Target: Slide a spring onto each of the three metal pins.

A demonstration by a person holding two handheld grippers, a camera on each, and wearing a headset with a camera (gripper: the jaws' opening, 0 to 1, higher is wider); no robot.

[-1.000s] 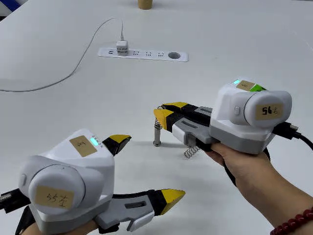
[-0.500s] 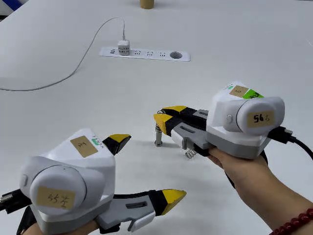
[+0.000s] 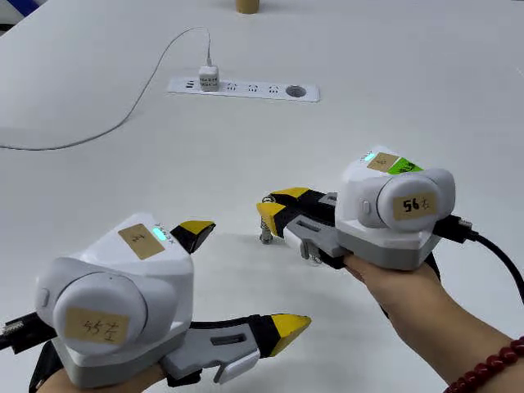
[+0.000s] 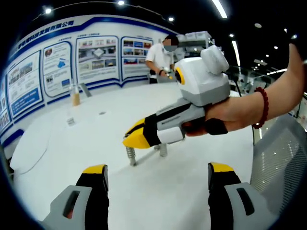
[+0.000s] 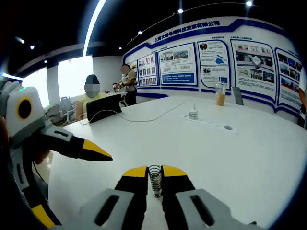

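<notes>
My right gripper [image 3: 275, 206] reaches in from the right, shut on a spring [image 5: 154, 178] that stands upright between its yellow tips [image 5: 136, 172]. Below the tips, the spring sits around an upright metal pin [image 3: 265, 235] on the white table. In the left gripper view the right gripper [image 4: 135, 140] hovers over that coiled pin [image 4: 130, 155]. A second pin [image 4: 163, 150] stands just behind it. My left gripper [image 3: 243, 278] rests at the lower left with its jaws wide apart and nothing between them [image 4: 158, 173]. It stays well short of the pins.
A white power strip [image 3: 243, 88] with a charger [image 3: 209, 79] and a trailing cable [image 3: 123, 123] lies farther back. A brown cylinder [image 3: 247, 6] stands at the far edge. People sit with a laptop [image 5: 103, 108] at the table's far end.
My right gripper has come lower over the pin and a little towards me, and it now hides the loose spring that lay beside the pin. The left gripper has stayed put.
</notes>
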